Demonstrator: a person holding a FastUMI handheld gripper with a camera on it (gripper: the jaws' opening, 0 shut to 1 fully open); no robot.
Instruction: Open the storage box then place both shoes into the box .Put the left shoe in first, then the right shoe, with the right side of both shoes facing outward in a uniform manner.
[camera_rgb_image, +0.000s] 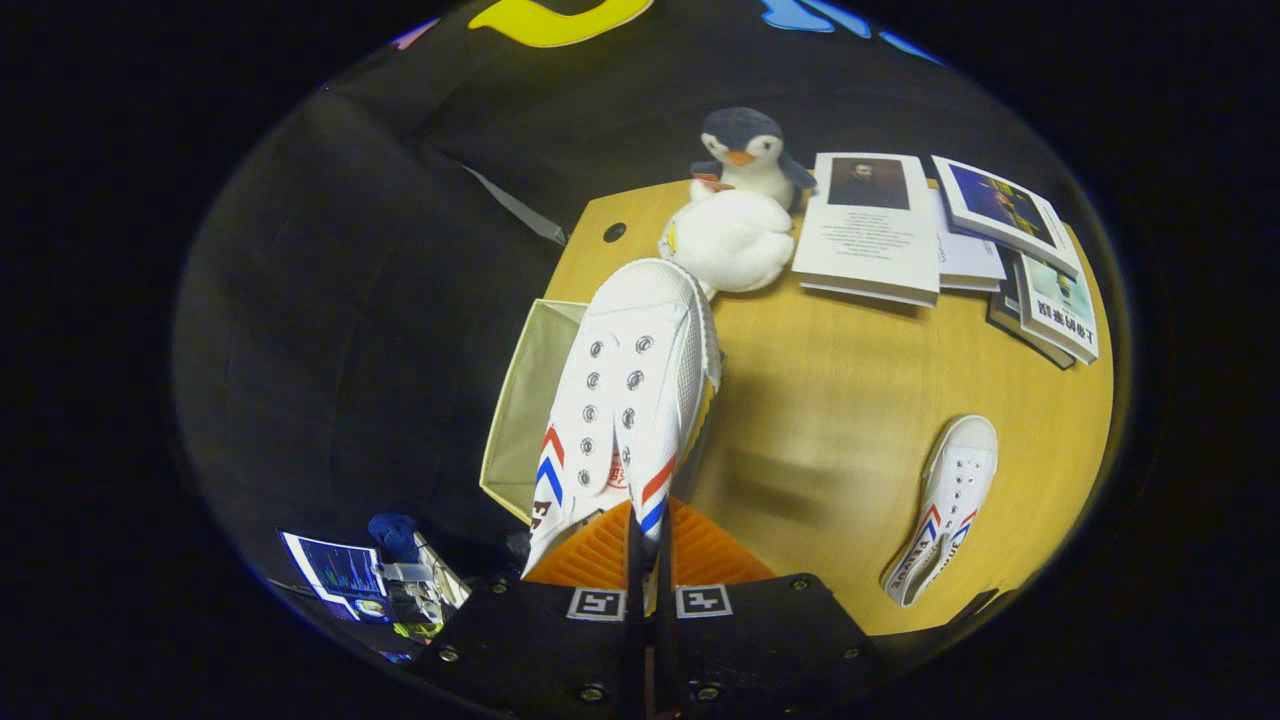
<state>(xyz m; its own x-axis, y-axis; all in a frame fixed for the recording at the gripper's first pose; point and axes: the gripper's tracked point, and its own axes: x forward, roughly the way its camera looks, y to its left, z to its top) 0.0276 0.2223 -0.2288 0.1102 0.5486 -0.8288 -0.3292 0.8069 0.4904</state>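
We carry a white sneaker (625, 390) by its heel edge, our gripper (648, 560) with jaws pinched closed on it, toe pointing ahead over the open storage box (520, 400) at the table's (820, 440) near corner. Held this way, we judge, it can drop in sideways. The second sneaker (945, 510) waits on the table, well apart, beyond which sit two plush toys (735, 215) and some books (900, 235).

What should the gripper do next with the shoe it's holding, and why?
Probably lower the held shoe into the open box. The gripper is shut on its heel edge, and it hangs over the box's rim, toe toward the white plush toy. The other shoe lies on the table.
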